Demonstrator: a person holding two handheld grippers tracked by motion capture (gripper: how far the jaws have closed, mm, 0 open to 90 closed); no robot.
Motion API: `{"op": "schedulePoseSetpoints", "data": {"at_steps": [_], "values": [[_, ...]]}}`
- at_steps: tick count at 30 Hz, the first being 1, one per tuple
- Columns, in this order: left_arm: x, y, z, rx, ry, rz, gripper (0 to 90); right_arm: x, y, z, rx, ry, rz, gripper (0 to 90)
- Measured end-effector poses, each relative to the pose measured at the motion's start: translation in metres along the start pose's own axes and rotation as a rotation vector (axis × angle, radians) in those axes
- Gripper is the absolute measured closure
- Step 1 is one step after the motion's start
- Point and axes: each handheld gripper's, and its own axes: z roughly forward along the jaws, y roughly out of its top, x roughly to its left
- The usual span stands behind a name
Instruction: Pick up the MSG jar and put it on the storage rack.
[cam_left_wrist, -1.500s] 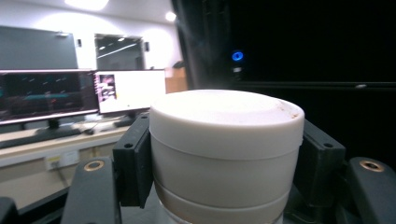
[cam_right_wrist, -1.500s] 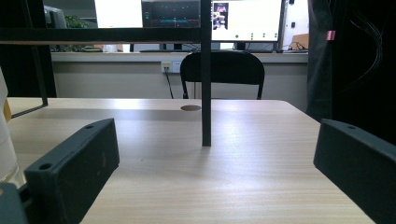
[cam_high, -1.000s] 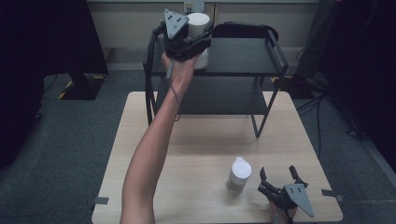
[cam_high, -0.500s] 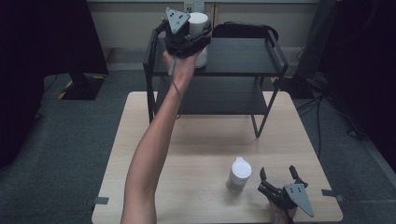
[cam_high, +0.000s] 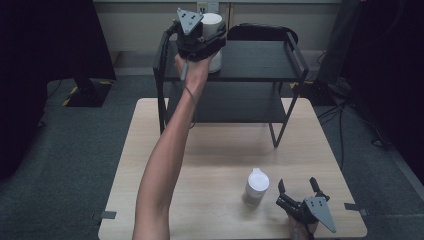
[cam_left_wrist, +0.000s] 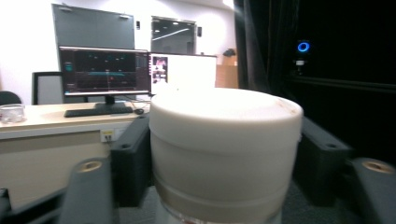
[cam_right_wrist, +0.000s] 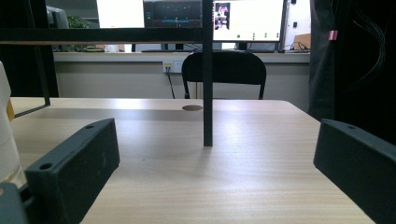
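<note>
The left gripper (cam_high: 212, 37) has just been opening its jaws around the white cup (cam_left_wrist: 224, 154), which stands on the shelf's (cam_high: 260, 60) top level between them. Judging from this, it should widen fully, then back straight off without nudging the cup. The right gripper (cam_high: 299, 189) rests wide open and empty on the tabletop (cam_high: 220, 150), a second cup (cam_high: 256, 186) just to its left. Whether the pads touch the cup's wall is hard to make out.
</note>
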Motion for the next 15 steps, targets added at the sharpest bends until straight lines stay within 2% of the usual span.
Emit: {"op": "schedulePoseSetpoints", "data": {"at_steps": [2,4,6,15], "values": [[-0.001,-0.002,-0.002,-0.017,0.011,-0.016,9.8,0.0,0.0,0.0,0.0,0.002,0.0,0.0],[-0.004,-0.002,-0.005,-0.027,0.032,-0.022,4.4,0.0,0.0,0.0,0.0,0.002,0.0,0.0],[-0.007,0.0,-0.008,-0.022,0.045,-0.009,0.0,0.0,0.0,0.0,0.0,0.002,0.0,0.0],[-0.009,-0.002,-0.024,-0.021,0.043,0.007,0.0,0.0,0.0,0.0,0.0,0.001,0.0,0.0]]}}
